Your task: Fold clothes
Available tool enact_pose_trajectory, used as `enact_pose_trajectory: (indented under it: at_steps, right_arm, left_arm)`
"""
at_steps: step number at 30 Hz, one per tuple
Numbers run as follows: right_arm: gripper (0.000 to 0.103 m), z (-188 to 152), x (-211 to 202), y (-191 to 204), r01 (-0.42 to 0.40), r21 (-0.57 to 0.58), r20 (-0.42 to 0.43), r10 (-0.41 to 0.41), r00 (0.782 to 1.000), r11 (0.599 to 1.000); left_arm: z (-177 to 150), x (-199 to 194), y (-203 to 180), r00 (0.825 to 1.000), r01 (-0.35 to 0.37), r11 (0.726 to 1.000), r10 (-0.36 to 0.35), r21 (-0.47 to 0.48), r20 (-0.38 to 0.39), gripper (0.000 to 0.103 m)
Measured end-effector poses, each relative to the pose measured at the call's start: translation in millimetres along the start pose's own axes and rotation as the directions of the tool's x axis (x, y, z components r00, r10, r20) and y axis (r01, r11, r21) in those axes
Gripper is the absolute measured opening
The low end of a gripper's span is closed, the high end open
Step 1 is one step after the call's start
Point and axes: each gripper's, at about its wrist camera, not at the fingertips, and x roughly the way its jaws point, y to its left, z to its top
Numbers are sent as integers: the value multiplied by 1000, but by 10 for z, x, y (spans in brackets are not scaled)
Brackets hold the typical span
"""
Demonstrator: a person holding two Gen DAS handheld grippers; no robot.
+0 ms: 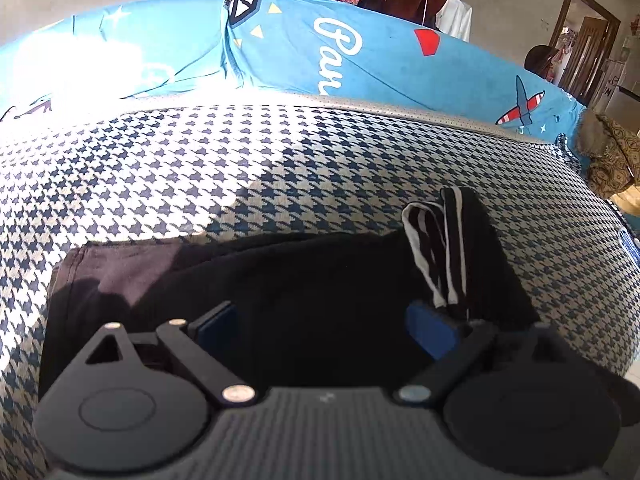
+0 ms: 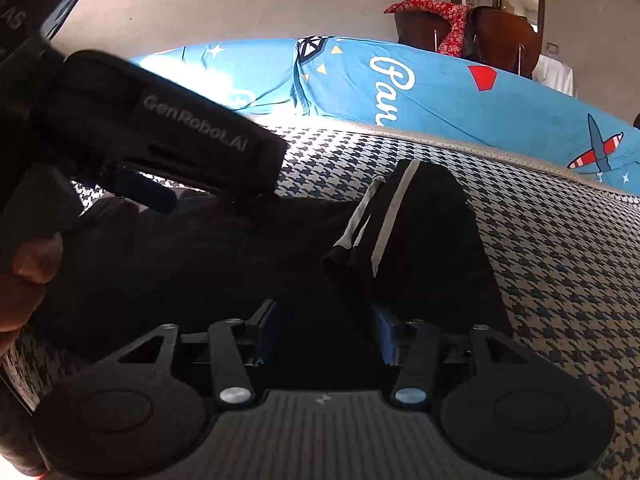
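Black garment (image 1: 304, 292) lies flat right ahead of my fingers on both sides, spread across the houndstooth cover (image 1: 280, 168), its cloth running under and between my tips. My left gripper (image 1: 324, 326) hovers low over it, tilted down, jaws spread wide, blue pads apart with only dark fabric between them, nothing pinched. My right gripper (image 2: 326, 330) sits just as low, also spread open, pointing along the garment's length. Just past my right-hand pad in each view, a folded-back flap with white stripes (image 2: 384, 216) stands up off the black cloth, crumpled and doubled over. The left tool's body (image 2: 160, 136) crosses above the garment to the left of my right fingers, a hand (image 2: 24, 276) gripping its handle. Beyond the fingertips, a blue printed sheet (image 1: 360, 52) rises behind the cover.
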Motion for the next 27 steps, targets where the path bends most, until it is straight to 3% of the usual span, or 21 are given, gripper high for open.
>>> enact_pose_trajectory:
  at_steps: [6, 13, 19, 22, 27]
  right_arm:
    - [59, -44, 26, 62, 10, -3, 14, -10, 1000, 1000]
    - [59, -37, 30, 69, 15, 17, 16, -15, 1000, 1000]
    - [59, -63, -40, 115, -4, -37, 3, 4, 1000, 999]
    - [59, -79, -144, 115, -26, -78, -11, 25, 1000, 997]
    - [58, -40, -364, -80, -34, -15, 14, 34, 999, 999]
  left_arm:
    - [270, 159, -280, 999, 40, 996, -40, 73, 1, 96]
    - [421, 430, -531, 997, 79, 985, -78, 154, -17, 96]
    - [402, 719, -483, 997, 21, 991, -11, 130, -77, 96]
    - [404, 794, -406, 995, 23, 994, -12, 107, -98, 98]
    - [380, 822, -388, 995, 13, 993, -2, 120, -95, 100]
